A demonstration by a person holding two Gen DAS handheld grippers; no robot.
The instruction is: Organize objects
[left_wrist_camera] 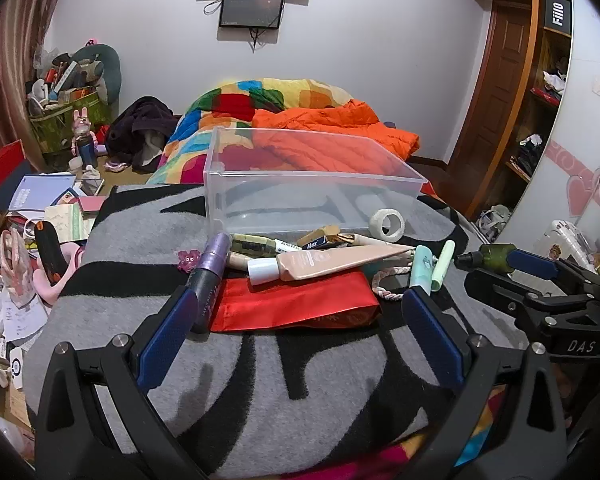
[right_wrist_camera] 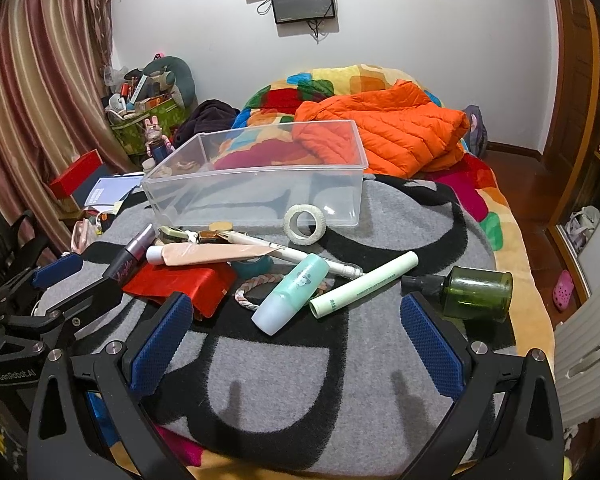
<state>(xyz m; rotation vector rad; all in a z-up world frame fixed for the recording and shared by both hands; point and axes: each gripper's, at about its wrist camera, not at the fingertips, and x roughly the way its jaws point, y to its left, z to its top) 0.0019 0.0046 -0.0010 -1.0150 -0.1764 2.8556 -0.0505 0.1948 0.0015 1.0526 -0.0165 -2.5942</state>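
Observation:
A clear plastic bin (left_wrist_camera: 312, 178) (right_wrist_camera: 256, 184) stands empty on a grey and black blanket (left_wrist_camera: 260, 380). In front of it lies a pile: a peach tube (left_wrist_camera: 324, 262) (right_wrist_camera: 208, 254), a red pouch (left_wrist_camera: 296, 300) (right_wrist_camera: 180, 282), a purple bottle (left_wrist_camera: 208, 272), a tape roll (left_wrist_camera: 387, 224) (right_wrist_camera: 304, 224), a mint bottle (right_wrist_camera: 290, 292), a light green tube (right_wrist_camera: 364, 284) and a dark green bottle (right_wrist_camera: 476, 290). My left gripper (left_wrist_camera: 300, 300) is open, just short of the red pouch. My right gripper (right_wrist_camera: 296, 310) is open, near the mint bottle and green tube.
A colourful quilt (left_wrist_camera: 236, 112) and an orange jacket (right_wrist_camera: 400, 128) lie behind the bin. Cluttered boxes and papers (left_wrist_camera: 40, 208) fill the floor at left. A wooden shelf (left_wrist_camera: 540, 100) and door stand at right. The right gripper's body (left_wrist_camera: 540, 292) shows in the left view.

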